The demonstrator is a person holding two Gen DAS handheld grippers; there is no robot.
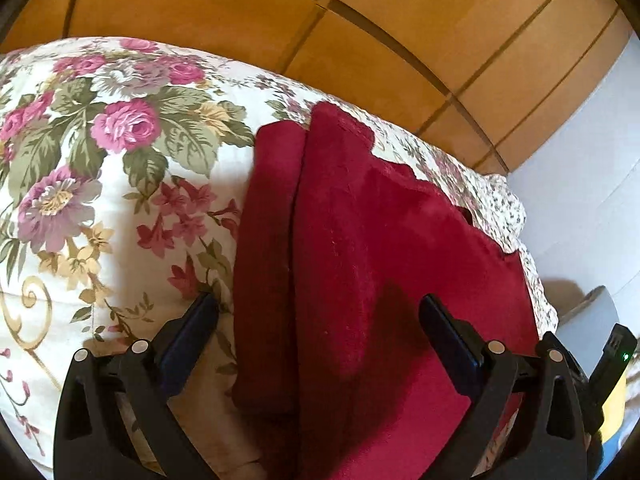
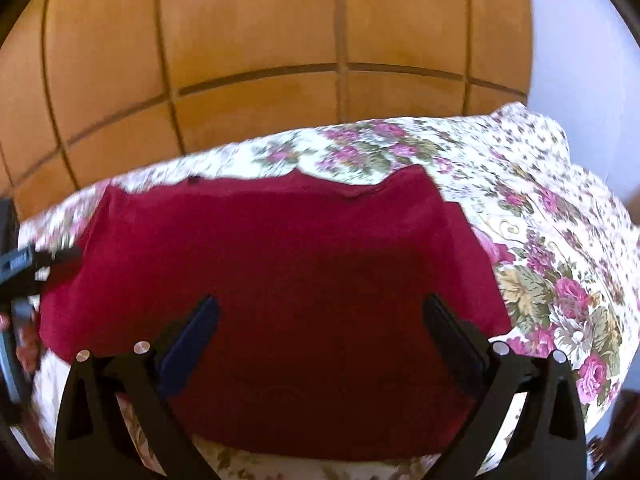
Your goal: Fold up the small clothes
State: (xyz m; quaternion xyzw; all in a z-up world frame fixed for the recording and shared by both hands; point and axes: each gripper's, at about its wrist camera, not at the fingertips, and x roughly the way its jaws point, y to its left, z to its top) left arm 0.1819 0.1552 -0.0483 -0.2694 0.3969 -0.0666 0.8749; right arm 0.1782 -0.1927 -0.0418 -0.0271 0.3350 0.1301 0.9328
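Note:
A dark red garment lies on a floral bedspread, with a folded layer forming a lengthwise ridge along its left side. My left gripper is open and empty, just above the garment's near edge, its left finger over the bedspread and its right finger over the red cloth. In the right wrist view the same red garment lies spread flat on the bedspread. My right gripper is open and empty, hovering over the garment's near half. Part of the other gripper shows at the left edge.
A wooden panelled wardrobe stands behind the bed and fills the top of both views. A pale wall is at the right. The bed's edge drops off at the far right, where a grey round object sits.

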